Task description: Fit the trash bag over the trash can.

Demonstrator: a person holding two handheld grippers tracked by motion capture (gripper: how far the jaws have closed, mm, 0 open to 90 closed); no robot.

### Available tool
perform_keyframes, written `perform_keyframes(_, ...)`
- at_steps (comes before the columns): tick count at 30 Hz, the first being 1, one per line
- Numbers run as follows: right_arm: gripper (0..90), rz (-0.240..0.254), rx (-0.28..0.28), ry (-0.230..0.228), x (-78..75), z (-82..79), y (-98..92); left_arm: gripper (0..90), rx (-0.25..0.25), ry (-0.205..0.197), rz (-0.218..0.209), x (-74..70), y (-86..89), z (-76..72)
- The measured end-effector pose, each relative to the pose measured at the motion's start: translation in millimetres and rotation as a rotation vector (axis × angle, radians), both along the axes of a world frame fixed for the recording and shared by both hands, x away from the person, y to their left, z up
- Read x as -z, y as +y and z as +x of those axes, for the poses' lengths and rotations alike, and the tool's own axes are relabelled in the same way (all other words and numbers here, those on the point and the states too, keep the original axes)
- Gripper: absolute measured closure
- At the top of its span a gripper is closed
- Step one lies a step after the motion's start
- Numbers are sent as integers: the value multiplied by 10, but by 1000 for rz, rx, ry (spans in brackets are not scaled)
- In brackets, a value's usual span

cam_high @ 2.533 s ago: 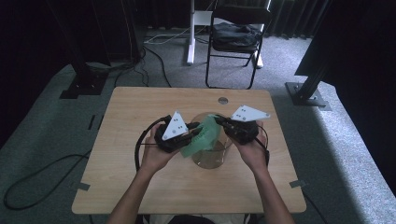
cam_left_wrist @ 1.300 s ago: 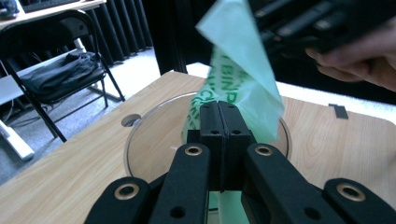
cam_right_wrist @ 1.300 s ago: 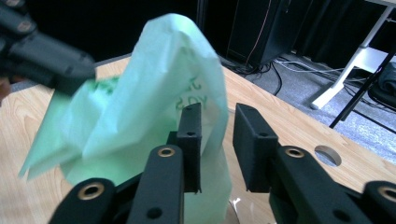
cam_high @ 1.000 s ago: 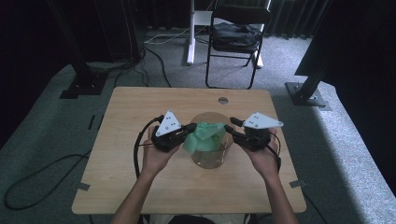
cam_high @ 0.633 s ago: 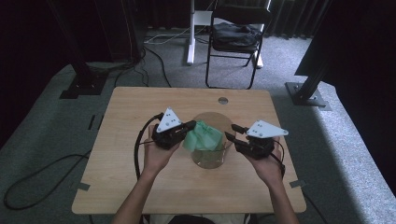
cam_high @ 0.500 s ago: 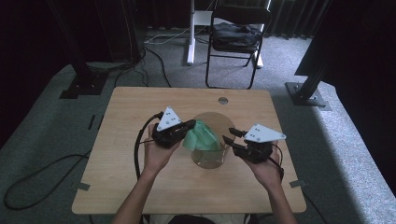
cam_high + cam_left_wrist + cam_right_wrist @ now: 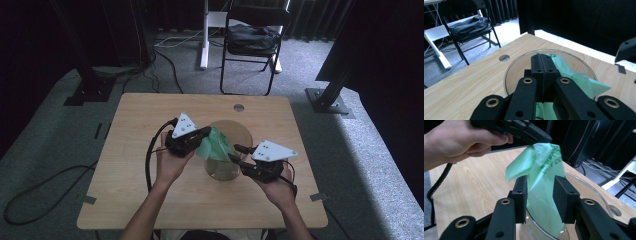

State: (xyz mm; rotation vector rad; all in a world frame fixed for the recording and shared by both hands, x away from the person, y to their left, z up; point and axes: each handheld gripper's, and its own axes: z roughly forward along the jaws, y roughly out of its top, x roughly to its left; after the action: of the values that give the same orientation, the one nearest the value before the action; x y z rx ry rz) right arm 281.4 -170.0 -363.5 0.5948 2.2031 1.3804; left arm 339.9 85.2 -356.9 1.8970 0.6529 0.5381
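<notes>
Table [image 7: 150, 200] held everything: one clear bowl [image 7: 227, 172] at its middle, and one green bag [image 7: 214, 145] hanging from above into that bowl. Two grippers worked it. The left gripper [image 7: 204, 134] had its jaws pressed together on the bag's top edge, holding it up over the rim. The right gripper [image 7: 235, 152] sat just beside the bowl's near side, its jaws spread with the bag between them but not pinched; they had just been closing a little. Judging by this, the step in hand was lining the bowl with the bag. Next the right jaws would need to close on a free edge and draw it apart.
</notes>
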Motion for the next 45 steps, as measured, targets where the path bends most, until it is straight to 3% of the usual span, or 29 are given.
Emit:
perform_keyframes(21,670,-19,-76,14,71,54,342,900,24,15,17,-46,-79,-29)
perform_keyframes(36,645,-68,0,-28,119,129,375,900,48,12,24,-91,-105,-93)
perform_keyframes(45,687,-86,48,-19,171,189,368,900,56,19,11,-104,-109,-95)
